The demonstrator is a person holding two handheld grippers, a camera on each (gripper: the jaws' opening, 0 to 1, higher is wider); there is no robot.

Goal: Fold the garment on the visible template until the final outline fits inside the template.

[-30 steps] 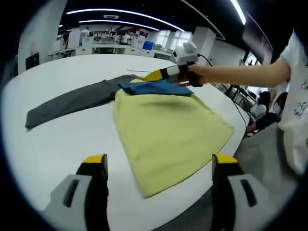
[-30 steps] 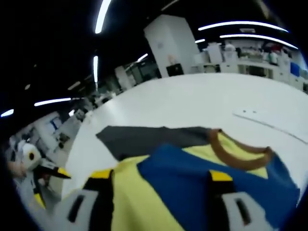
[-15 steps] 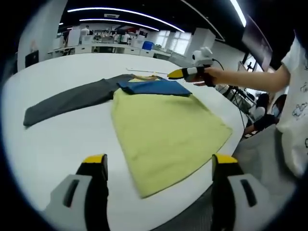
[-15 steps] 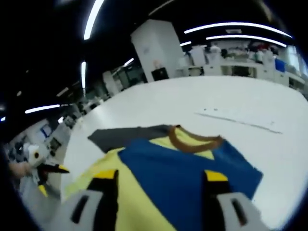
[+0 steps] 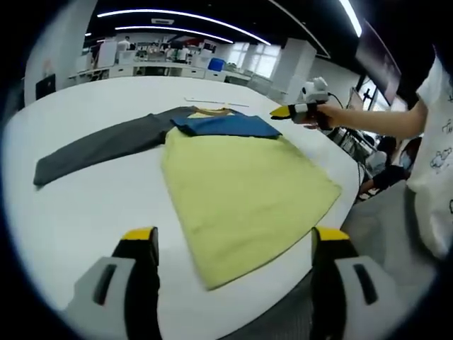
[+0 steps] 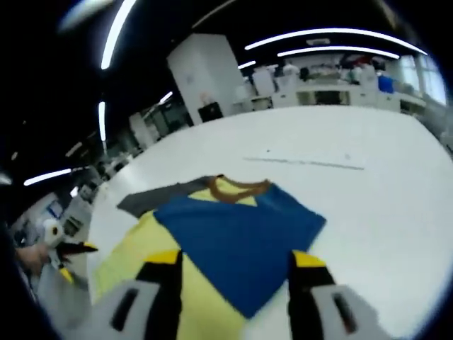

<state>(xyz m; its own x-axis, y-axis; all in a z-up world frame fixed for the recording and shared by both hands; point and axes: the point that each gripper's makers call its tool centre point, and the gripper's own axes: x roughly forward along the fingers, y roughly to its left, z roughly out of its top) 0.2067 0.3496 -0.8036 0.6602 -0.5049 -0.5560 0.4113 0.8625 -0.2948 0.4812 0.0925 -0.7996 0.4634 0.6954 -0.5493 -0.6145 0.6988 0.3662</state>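
Garment half-folded, both grippers free!
Left gripper (image 5: 233, 244) and right gripper (image 6: 232, 268) fingers open, empty; the grey sleeve (image 5: 106, 145) sprawls across the counter (image 5: 85, 205), risking a lopsided fold.

We see a big white table (image 5: 92, 191), rounded edge. On it lies one garment (image 5: 241, 184) flat: yellow-green body, blue sleeve folded over the top (brown collar just beyond), grey sleeve (image 5: 106, 145) stretched out sideways. A thin line (image 6: 304, 163) marks the tabletop past the collar.
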